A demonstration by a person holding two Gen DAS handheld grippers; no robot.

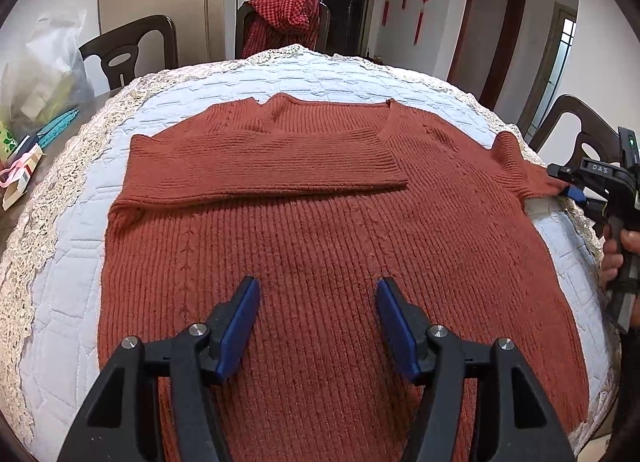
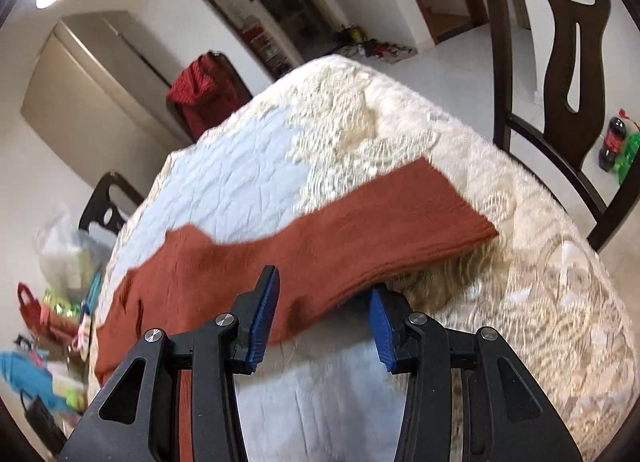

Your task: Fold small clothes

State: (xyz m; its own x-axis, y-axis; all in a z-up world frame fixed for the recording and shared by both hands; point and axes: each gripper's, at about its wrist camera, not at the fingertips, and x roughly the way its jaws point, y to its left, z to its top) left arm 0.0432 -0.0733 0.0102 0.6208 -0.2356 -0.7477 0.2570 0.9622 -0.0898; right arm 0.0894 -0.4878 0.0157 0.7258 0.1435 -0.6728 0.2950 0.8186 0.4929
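A rust-red ribbed sweater [image 1: 320,246] lies flat on the quilted table cover [image 1: 68,302]. Its left sleeve [image 1: 260,166] is folded across the chest. My left gripper [image 1: 318,322] is open and empty, just above the sweater's lower body. My right gripper [image 1: 570,192] is at the table's right edge, at the end of the right sleeve [image 1: 516,166]. In the right wrist view that sleeve [image 2: 360,238] lies between the open fingers of the right gripper [image 2: 322,322], its edge lifted off the cover [image 2: 240,182].
Dark wooden chairs [image 1: 132,50] stand around the table; one holds a red checked garment [image 1: 284,22]. Bags and small boxes [image 1: 28,110] crowd the table's left end. Another chair [image 2: 560,62] stands close to the right edge. Bottles [image 2: 612,138] sit on the floor.
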